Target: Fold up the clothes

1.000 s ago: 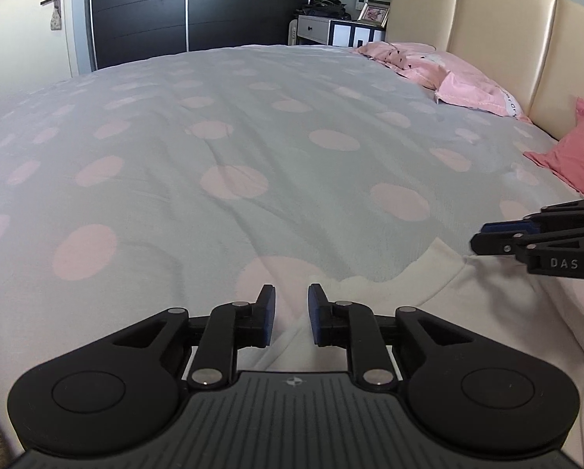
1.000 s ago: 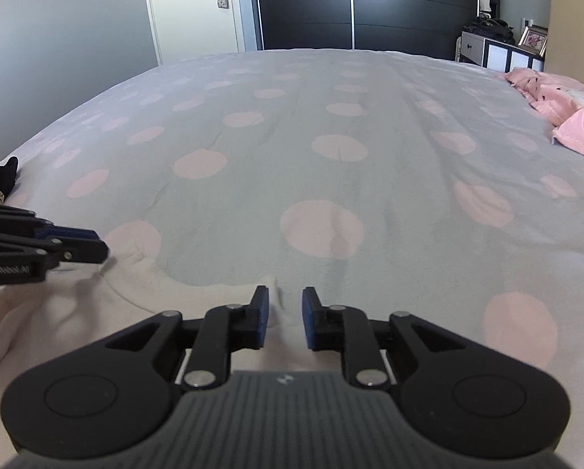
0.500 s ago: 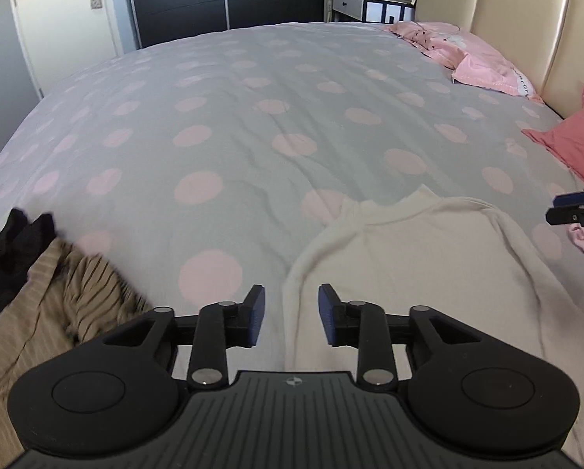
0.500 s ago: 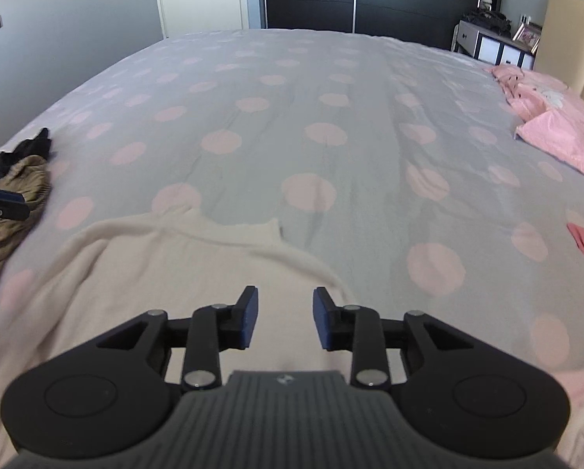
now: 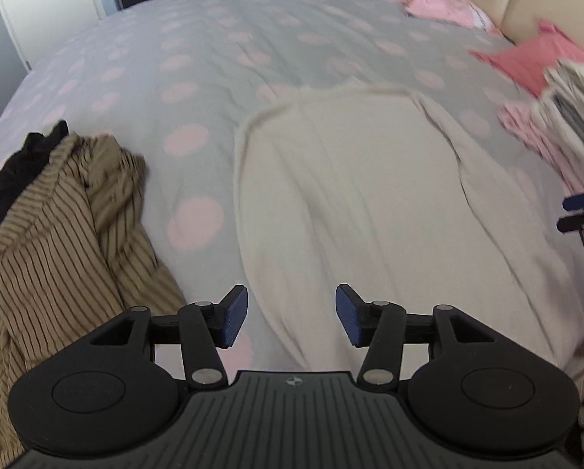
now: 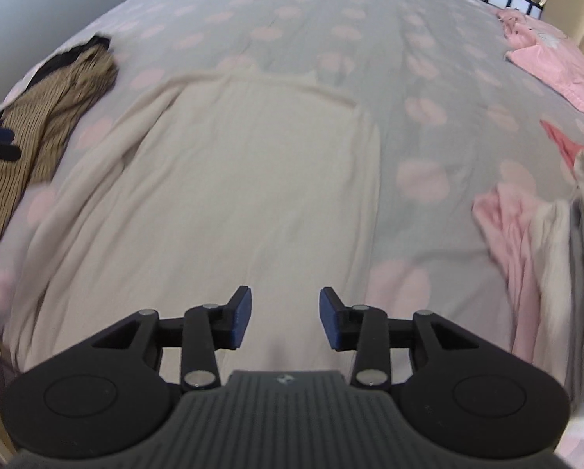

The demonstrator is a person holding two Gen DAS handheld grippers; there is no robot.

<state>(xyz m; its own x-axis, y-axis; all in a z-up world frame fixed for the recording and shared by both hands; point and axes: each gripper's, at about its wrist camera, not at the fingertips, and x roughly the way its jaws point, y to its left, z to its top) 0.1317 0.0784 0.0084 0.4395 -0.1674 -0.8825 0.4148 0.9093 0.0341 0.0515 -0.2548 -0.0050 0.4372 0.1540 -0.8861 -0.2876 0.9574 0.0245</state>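
I see the cream sweater [image 5: 354, 195] spread flat and faintly creased on the dotted duvet [image 5: 213, 39], neckline away from me, while my left gripper [image 5: 291, 318] and right gripper [image 6: 284, 317] hang above it, both spread wide, holding nothing.

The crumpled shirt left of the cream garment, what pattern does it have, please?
Tan shirt with thin dark stripes, clearest in the left wrist view.

A cream, soft matt knit garment [image 5: 354, 195] is seen at the centre of the frame, laid on a grey cotton-like bedcover with pink dots [image 5: 221, 51]. A crumpled brown pin-striped woven shirt [image 5: 61, 226] is seen at the left. The matt black plastic left gripper [image 5: 291, 316] is fitted with ribbed blue pads [image 5: 235, 316] and dull metal pins.
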